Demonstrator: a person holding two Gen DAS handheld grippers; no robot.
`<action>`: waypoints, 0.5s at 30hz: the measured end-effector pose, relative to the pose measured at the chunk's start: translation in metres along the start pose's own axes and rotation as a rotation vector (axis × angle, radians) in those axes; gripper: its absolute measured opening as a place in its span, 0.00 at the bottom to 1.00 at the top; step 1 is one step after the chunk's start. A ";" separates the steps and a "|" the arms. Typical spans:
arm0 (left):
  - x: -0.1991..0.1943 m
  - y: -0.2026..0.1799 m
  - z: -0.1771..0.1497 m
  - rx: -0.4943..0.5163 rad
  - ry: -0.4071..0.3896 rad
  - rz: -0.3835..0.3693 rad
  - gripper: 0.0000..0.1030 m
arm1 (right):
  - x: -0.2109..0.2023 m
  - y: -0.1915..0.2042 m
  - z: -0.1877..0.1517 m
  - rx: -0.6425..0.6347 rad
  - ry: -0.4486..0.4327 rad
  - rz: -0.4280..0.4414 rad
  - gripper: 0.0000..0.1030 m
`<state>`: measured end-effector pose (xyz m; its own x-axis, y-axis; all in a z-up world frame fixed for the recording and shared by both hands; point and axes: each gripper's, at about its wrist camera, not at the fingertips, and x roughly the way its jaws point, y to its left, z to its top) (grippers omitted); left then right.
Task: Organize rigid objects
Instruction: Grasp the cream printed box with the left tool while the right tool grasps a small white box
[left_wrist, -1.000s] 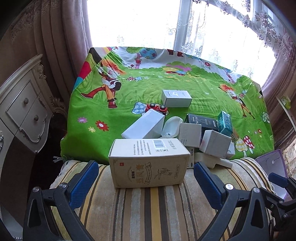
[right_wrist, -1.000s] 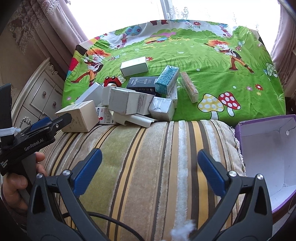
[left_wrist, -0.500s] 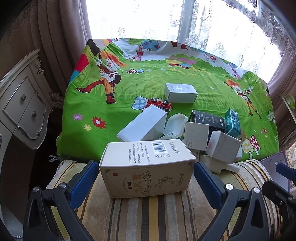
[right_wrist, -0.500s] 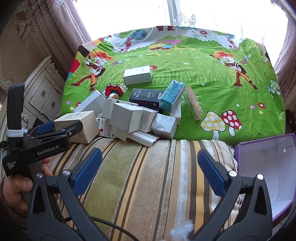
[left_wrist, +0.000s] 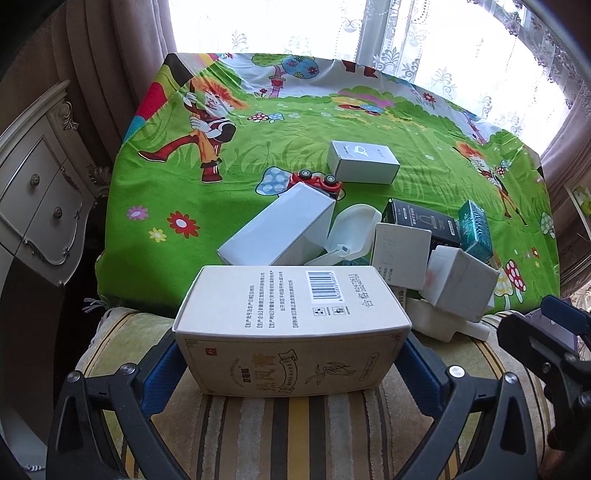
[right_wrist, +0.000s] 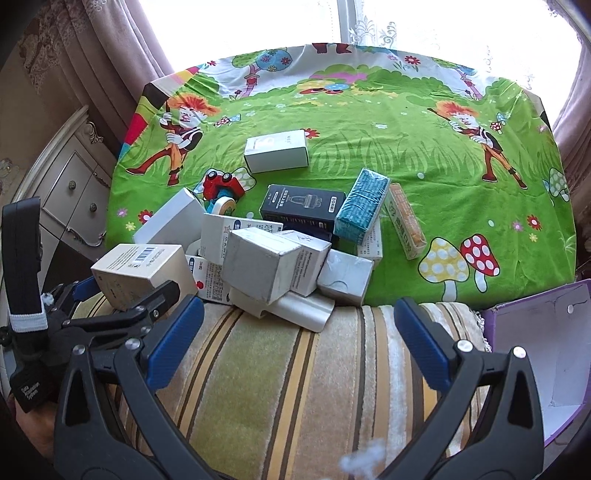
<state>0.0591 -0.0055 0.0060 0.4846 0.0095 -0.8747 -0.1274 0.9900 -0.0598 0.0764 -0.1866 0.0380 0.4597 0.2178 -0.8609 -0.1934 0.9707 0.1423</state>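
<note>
Left gripper, jaws spread to either side of the beige carton, whose short ends lie just inside the blue pads; whether the pads press on the carton cannot be told from either view. The carton lies on its long side on the striped cushion, barcode face up, directly between the fingers. Right gripper, jaws wide apart with nothing between them, held over the same cushion; in its view the left gripper appears at far left with the carton in its fingers. Ahead of both grippers, where the cushion meets the green cartoon cloth, sits a heap of boxes: a grey-white box nearest the right gripper, a black box behind it, a teal box leaning on the black one, and a narrow orange-edged box to the right of the heap. Beyond the heap, a red toy car and, farther off, a white box lying apart. To the right of the right gripper, an open purple box with a white interior.
</note>
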 end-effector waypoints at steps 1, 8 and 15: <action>-0.001 0.000 0.000 0.001 -0.002 -0.001 0.99 | 0.002 0.002 0.002 0.003 0.003 -0.004 1.00; -0.007 0.013 -0.003 -0.046 -0.029 -0.012 0.98 | 0.012 0.017 0.011 0.019 0.003 -0.034 1.00; -0.014 0.025 -0.006 -0.094 -0.061 -0.015 0.98 | 0.026 0.027 0.018 0.043 0.028 -0.077 0.86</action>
<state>0.0438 0.0186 0.0142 0.5388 0.0064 -0.8424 -0.1987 0.9727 -0.1196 0.0984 -0.1526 0.0285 0.4477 0.1399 -0.8832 -0.1205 0.9881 0.0955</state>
